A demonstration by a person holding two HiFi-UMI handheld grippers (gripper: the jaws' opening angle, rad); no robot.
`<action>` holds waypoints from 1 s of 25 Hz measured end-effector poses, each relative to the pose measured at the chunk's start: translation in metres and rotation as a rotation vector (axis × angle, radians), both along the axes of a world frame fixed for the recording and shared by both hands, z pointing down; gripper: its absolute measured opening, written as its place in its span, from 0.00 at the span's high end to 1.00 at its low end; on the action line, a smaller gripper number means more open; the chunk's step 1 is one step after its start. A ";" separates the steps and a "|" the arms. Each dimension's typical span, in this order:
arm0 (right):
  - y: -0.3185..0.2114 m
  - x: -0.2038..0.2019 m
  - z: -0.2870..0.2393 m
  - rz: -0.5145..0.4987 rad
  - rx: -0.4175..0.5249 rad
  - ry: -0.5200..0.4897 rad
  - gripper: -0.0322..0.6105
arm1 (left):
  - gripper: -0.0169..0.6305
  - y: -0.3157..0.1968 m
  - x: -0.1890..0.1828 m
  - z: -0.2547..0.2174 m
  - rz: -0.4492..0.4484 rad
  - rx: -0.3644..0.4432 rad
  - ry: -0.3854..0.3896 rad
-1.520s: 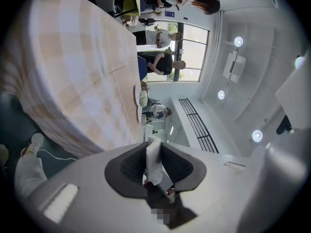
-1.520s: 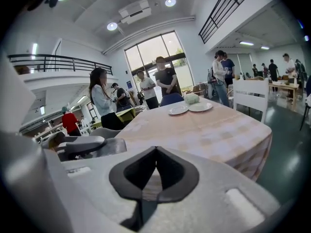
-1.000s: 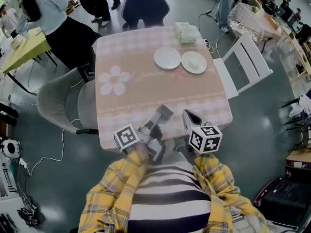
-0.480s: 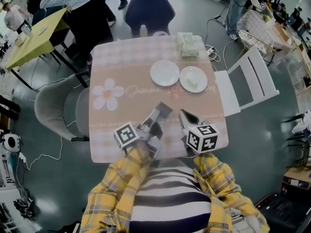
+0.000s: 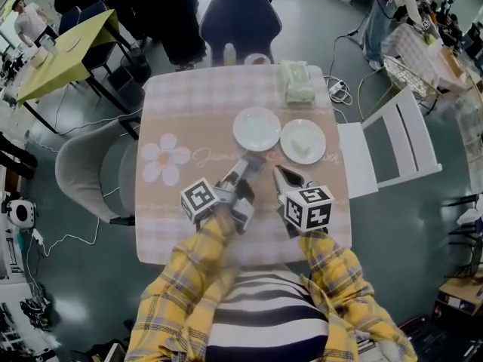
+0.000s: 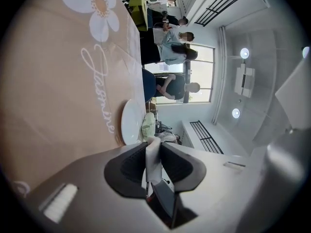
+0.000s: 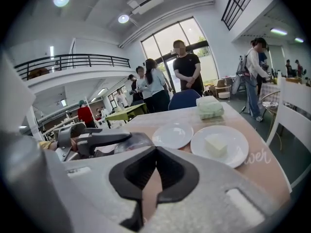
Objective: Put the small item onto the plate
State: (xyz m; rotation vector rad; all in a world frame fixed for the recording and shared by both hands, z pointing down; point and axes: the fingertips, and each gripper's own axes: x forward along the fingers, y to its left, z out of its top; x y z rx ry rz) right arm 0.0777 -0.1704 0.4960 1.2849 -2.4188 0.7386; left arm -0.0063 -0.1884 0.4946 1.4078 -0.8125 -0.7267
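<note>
1. On the left gripper (image 6: pixel 152 144), fingers (image 6: pixel 129 166) set narrow, apparently clamped on a pale small item (image 6: pixel 151 159) poking just past the tips. Gripped across its thin side, probably for a steady carry.
2. On the right gripper (image 7: pixel 156 149), fingers met at the tips with nothing between. Idle beside the left one, seemingly to leave the approach free.
3. Both held over the near half of the desk (image 5: pixel 189 202), aimed at the plates and just short of them.
4. Two plates side by side: one empty plate (image 5: pixel 256 129), presumably the target, and one second plate (image 5: pixel 317 130) bearing one white block (image 5: pixel 302 146).
5. One green pack (image 5: pixel 296 81) at the far edge, well apart from the work.
</note>
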 end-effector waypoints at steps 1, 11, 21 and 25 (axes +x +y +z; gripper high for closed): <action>-0.005 -0.002 0.001 -0.004 -0.001 0.003 0.95 | 0.85 -0.006 0.001 0.001 -0.002 -0.001 -0.004; -0.061 -0.014 0.007 -0.012 -0.002 0.037 0.95 | 0.86 -0.059 0.002 0.013 -0.018 -0.036 -0.020; -0.108 -0.014 0.022 0.008 -0.040 0.086 0.95 | 0.85 -0.108 0.005 0.021 0.012 -0.080 -0.110; -0.113 -0.013 0.028 0.015 -0.054 0.086 0.95 | 0.86 -0.112 0.004 0.037 0.000 -0.138 -0.107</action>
